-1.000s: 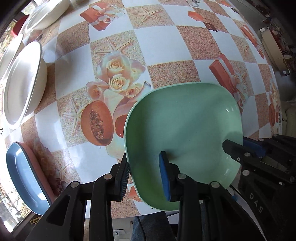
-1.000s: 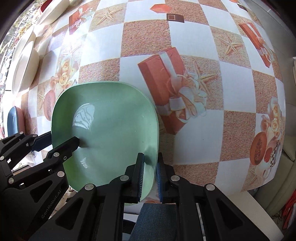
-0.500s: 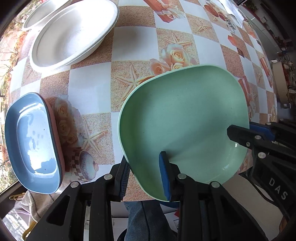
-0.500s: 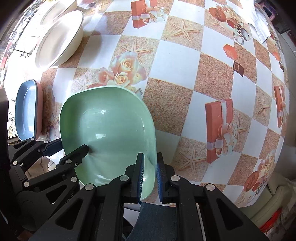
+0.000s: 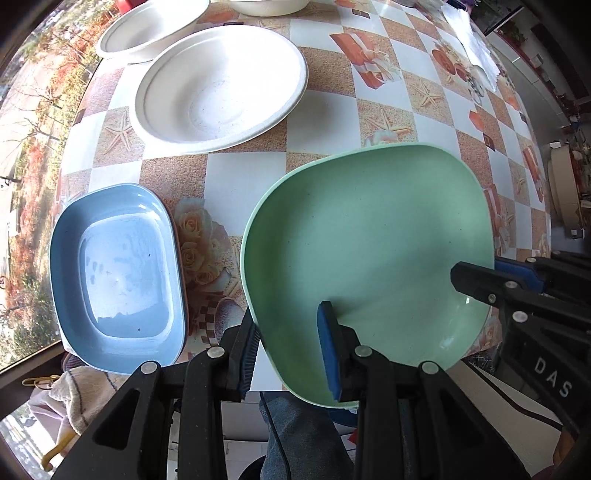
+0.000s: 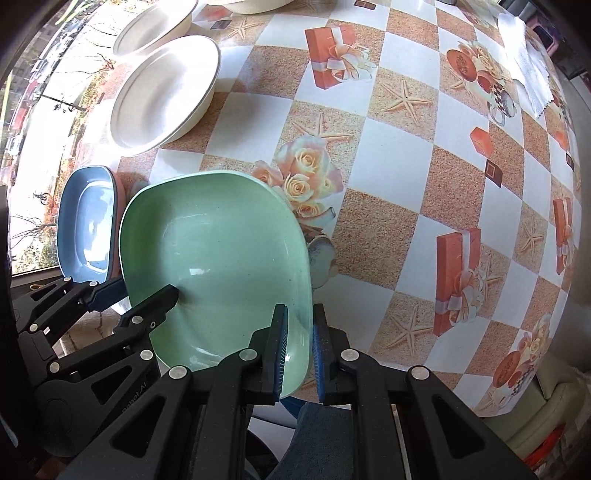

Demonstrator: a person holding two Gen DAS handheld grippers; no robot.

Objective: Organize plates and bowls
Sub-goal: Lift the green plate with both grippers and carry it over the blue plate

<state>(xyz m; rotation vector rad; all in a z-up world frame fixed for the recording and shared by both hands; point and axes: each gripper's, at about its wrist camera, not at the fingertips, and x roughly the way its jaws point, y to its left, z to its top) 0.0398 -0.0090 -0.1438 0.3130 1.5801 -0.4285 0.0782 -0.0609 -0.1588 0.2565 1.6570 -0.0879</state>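
Observation:
A green squarish plate [image 5: 369,236] is held above the table's near edge by both grippers. My left gripper [image 5: 291,347] is shut on its near left rim. My right gripper [image 6: 299,347] is shut on its near right rim; the plate also shows in the right wrist view [image 6: 218,266]. A blue rectangular dish [image 5: 114,273] stacked on a pinkish one lies to the plate's left on the table, also in the right wrist view [image 6: 86,221]. A white bowl [image 5: 221,88] sits beyond the blue dish, with another white bowl [image 5: 151,26] behind it.
The table [image 6: 406,166] has a checkered cloth with roses, starfish and gift boxes. A white cloth [image 6: 524,59] lies at the far right. The table's near edge runs just under the green plate. A window lies left of the table.
Both grippers carried the green plate left and toward the near edge. The blue dish and white bowls have come further into view on the left.

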